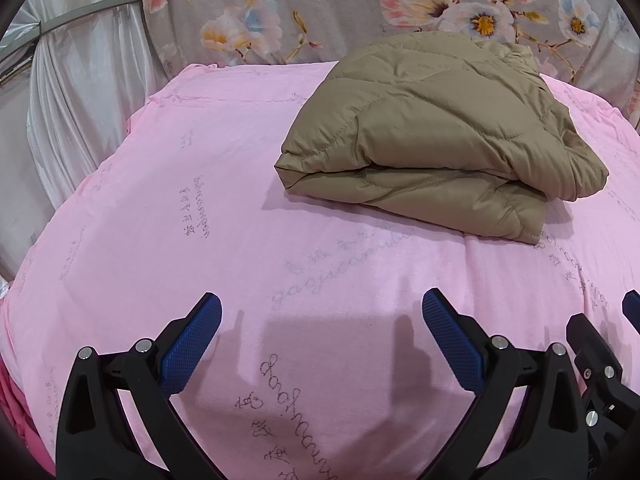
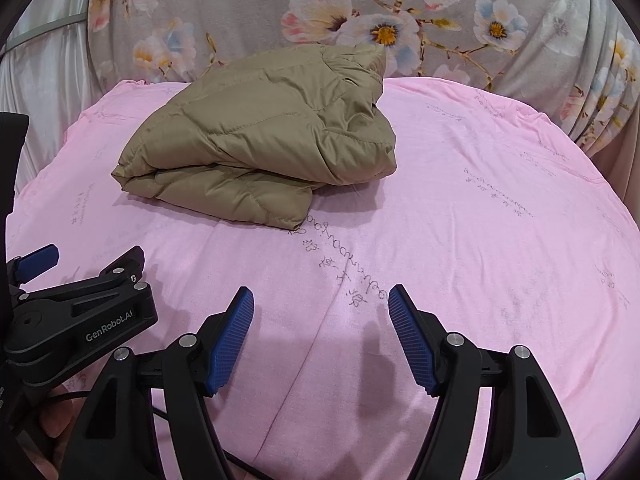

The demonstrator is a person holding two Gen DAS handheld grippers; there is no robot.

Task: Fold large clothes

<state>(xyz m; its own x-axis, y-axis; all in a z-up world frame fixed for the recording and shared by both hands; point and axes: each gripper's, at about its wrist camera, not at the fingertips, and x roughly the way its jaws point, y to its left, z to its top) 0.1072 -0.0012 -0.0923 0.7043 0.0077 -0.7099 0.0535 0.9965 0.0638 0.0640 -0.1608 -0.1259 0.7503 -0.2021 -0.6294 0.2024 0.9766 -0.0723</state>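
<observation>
Folded tan jacket point(image 1: 440, 136) on pink bed sheet point(image 1: 200, 208).
Left gripper point(image 1: 322, 312) & right gripper point(image 2: 321, 306): jaws spread, empty, jacket well ahead, apart from both.

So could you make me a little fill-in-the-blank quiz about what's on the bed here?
1. The tan quilted jacket lies ____ into a bundle on the sheet.
2. The sheet under it is ____ in colour.
3. The left gripper and the right gripper both have their jaws ____.
4. The cloth behind the bed is printed with ____.

Missing words: folded; pink; open; flowers
</observation>
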